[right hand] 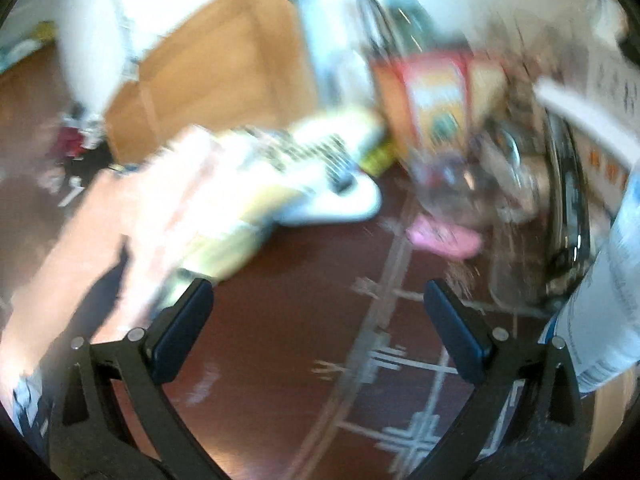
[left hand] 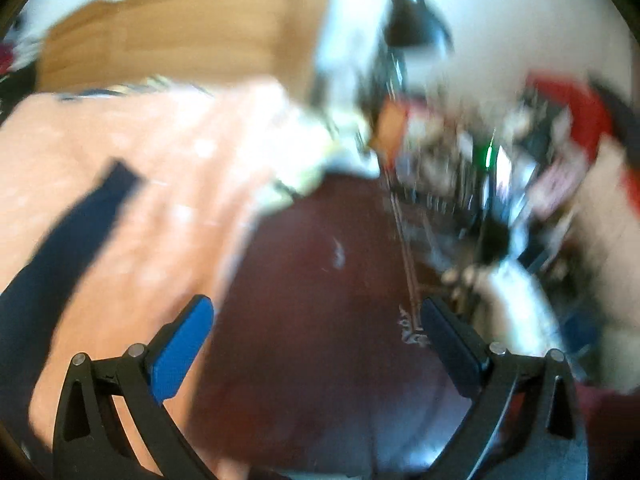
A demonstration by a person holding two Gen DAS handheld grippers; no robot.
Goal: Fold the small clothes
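While both pictures are blurry, I can still tell that the folding has hardly begun. The left hand-held gripper (left hand: pixel 318 344) is wide apart and holds nothing. The right hand-held gripper (right hand: pixel 318 330) is wide apart too, with nothing between its fingers. Both hang over the dark red floor (left hand: pixel 320 264).

A dark blue cloth (left hand: pixel 68 248) lies at about 9 o'clock in the left view. It rests on a pink cover (left hand: pixel 160 152) and looks long and spread out, not folded. In the right view it shows only as a dark strip at 8 o'clock. I think this is the small piece of clothing to fold, but the blur makes that hard to say.

A pale, stripy bundle (right hand: pixel 280 168) sits at the cover's far edge, near 11 o'clock in the right view. I cannot tell what it is.

No neat folded pile shows anywhere. So almost all the work looks left: reach the cloth, grab it, and fold it.
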